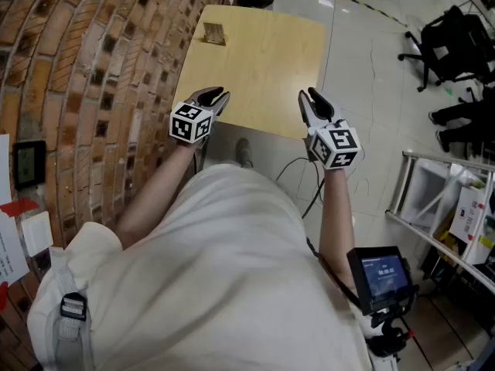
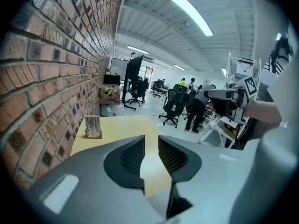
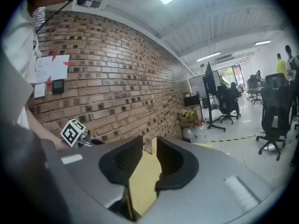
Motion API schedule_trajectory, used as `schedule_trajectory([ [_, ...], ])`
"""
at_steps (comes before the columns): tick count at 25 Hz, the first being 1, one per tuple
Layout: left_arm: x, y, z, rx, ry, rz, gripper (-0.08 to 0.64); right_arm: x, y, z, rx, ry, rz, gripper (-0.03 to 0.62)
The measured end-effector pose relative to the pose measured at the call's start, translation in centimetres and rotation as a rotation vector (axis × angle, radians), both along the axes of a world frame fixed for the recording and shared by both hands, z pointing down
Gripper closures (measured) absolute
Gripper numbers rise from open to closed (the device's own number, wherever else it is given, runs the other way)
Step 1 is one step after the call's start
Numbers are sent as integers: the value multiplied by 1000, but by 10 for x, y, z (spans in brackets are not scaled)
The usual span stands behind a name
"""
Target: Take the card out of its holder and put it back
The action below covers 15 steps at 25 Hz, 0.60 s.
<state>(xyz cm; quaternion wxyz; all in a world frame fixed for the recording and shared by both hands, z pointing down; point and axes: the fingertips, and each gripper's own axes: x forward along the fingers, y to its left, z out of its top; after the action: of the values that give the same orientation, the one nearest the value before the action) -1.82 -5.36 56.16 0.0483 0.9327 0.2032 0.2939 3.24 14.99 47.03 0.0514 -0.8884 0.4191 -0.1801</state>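
A small wooden holder with a card standing in it sits at the far left corner of the yellow table, next to the brick wall. The same card in its holder stands upright in the left gripper view, and shows small between the jaws in the right gripper view. My left gripper hovers over the table's near left edge, open and holding nothing. My right gripper is over the near right edge, also open with nothing between its jaws. Both are far from the card.
A brick wall runs along the table's left side. Black office chairs stand on the shiny floor at right, with a metal rack nearer. A small screen hangs at the person's right side. People stand in the background.
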Motion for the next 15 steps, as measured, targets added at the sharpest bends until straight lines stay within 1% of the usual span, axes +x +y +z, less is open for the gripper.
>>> schedule_trajectory([
  [9,43,-46,8,-24,-16,-6,448,46,-48,7,-30,-24,1,503],
  [15,59,-59,18,-38,-37,-7,447,63,-59,13,-57,-38,-2,503],
])
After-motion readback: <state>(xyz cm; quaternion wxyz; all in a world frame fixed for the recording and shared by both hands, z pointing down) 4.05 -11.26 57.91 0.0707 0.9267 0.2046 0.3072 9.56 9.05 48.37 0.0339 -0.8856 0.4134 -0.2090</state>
